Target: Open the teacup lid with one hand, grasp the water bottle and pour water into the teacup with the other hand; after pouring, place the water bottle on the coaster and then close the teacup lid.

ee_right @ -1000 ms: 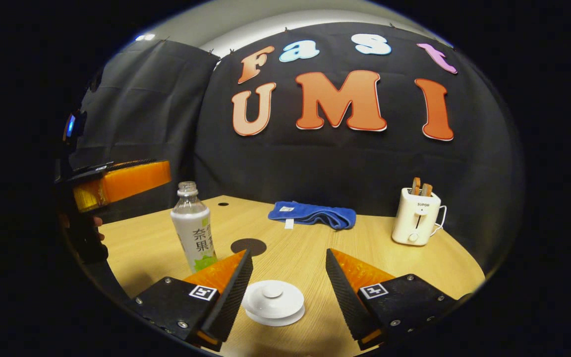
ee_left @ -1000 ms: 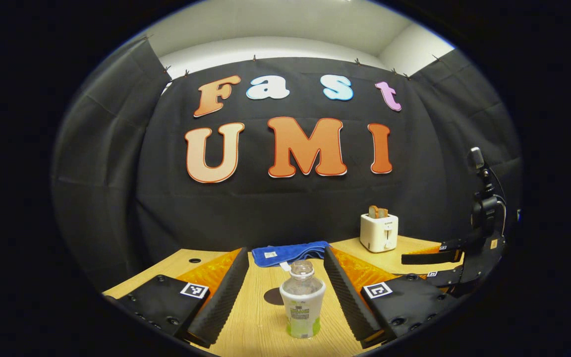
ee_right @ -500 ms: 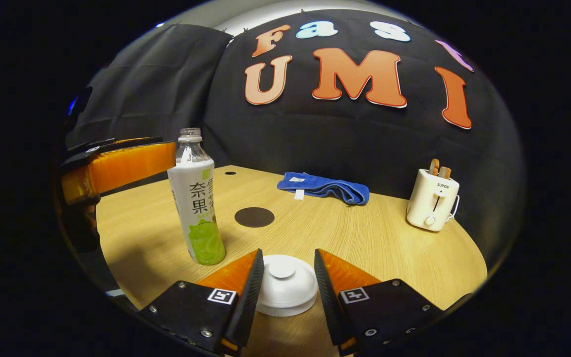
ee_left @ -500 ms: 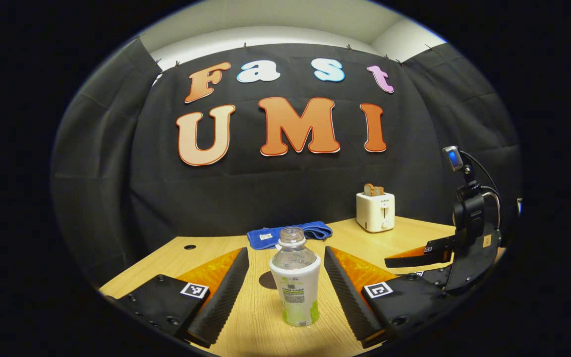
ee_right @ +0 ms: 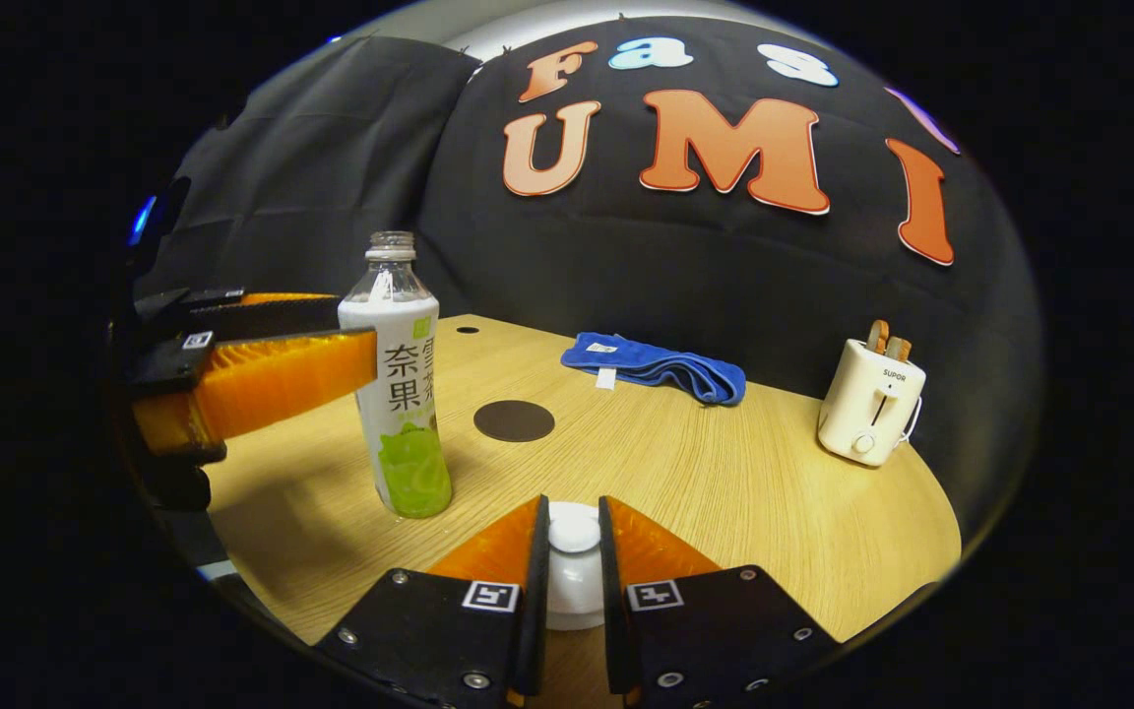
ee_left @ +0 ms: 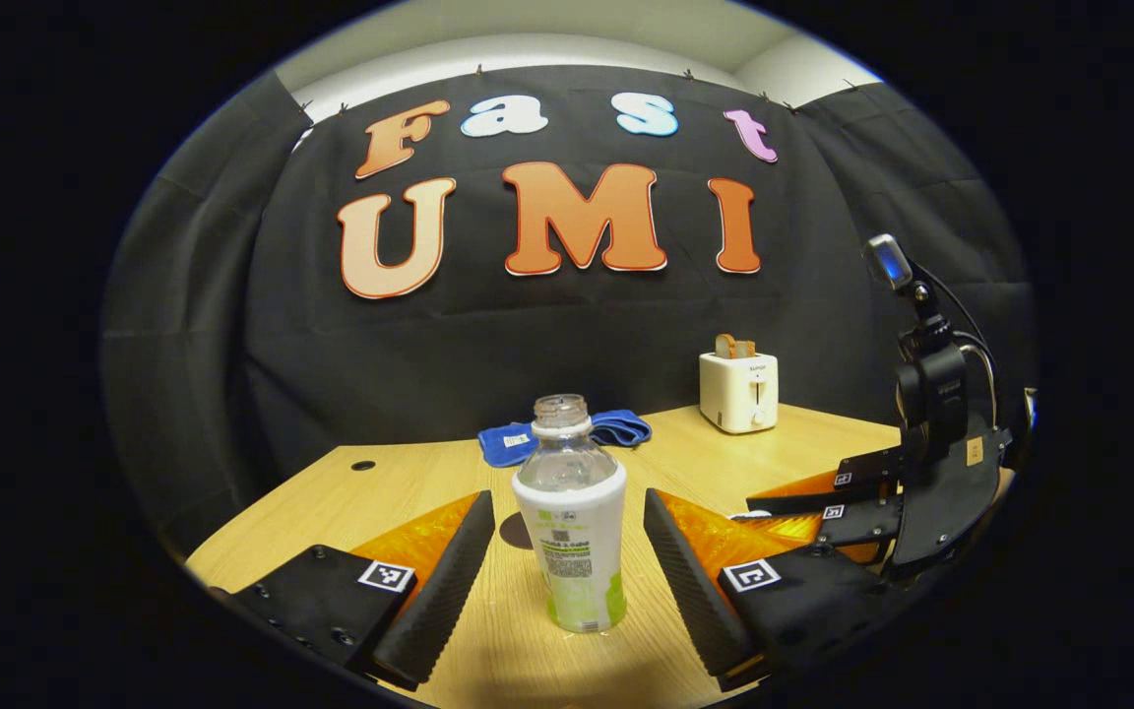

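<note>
The right tongs (ee_right: pixel 573 551) sit low over the worktop (ee_right: pixel 724 492), now clamped on the knob of the teacup lid (ee_right: pixel 573 566), having closed from wide apart a second ago. The left tongs (ee_left: pixel 567 547) stay apart, level, flanking the upright water bottle (ee_left: pixel 572 522) without touching it, closer than before.

Right tool (ee_right: pixel 573 551) tight on white teacup lid (ee_right: pixel 574 566) knob, table-level.

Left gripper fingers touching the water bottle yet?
Apart. Left gripper view: water bottle stands between the left gripper fingers, table showing either side.
</note>
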A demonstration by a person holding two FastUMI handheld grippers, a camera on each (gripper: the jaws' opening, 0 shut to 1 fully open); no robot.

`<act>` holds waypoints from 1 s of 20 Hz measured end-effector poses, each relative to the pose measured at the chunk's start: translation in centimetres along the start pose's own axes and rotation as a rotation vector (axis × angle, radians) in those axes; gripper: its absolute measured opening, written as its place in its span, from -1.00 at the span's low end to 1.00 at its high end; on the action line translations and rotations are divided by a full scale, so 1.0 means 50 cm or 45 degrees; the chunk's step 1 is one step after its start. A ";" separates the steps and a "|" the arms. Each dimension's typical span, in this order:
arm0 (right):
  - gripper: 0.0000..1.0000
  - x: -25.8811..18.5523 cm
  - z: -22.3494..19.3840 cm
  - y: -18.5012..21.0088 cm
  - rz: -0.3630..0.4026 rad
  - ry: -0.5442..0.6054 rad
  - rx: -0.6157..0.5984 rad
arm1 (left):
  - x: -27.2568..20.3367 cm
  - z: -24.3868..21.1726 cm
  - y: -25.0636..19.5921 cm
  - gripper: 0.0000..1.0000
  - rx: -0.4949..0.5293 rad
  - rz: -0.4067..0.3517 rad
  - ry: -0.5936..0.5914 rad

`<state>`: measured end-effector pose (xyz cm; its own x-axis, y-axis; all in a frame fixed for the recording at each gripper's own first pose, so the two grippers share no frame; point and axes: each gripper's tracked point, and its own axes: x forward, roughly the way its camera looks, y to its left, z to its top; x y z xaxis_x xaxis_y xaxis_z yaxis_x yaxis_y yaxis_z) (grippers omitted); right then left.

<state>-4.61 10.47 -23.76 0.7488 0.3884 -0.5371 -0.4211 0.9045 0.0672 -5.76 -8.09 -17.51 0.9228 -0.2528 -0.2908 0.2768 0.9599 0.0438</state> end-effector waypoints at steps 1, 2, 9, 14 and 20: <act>-0.50 0.001 0.002 -0.001 0.005 -0.003 0.025 | 0.001 -0.006 -0.003 0.95 0.000 -0.004 0.009; -0.53 -0.002 0.003 -0.003 0.006 -0.005 0.051 | 0.004 -0.011 -0.005 0.96 0.000 -0.009 0.017; -0.57 -0.024 0.050 -0.025 0.001 -0.097 0.147 | 0.035 -0.095 -0.016 0.96 -0.008 -0.027 0.130; -0.57 -0.057 0.088 -0.062 -0.040 -0.171 0.172 | 0.054 -0.145 0.002 0.97 -0.049 0.019 0.214; -0.57 -0.087 0.102 -0.119 -0.109 -0.223 0.200 | 0.054 -0.146 0.018 0.36 -0.045 0.057 0.226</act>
<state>-2.74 4.30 -17.56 0.8611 0.3216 -0.3938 -0.2779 0.9463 0.1650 -4.99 -7.04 -25.25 0.8714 -0.1874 -0.4534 0.2241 0.9742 0.0279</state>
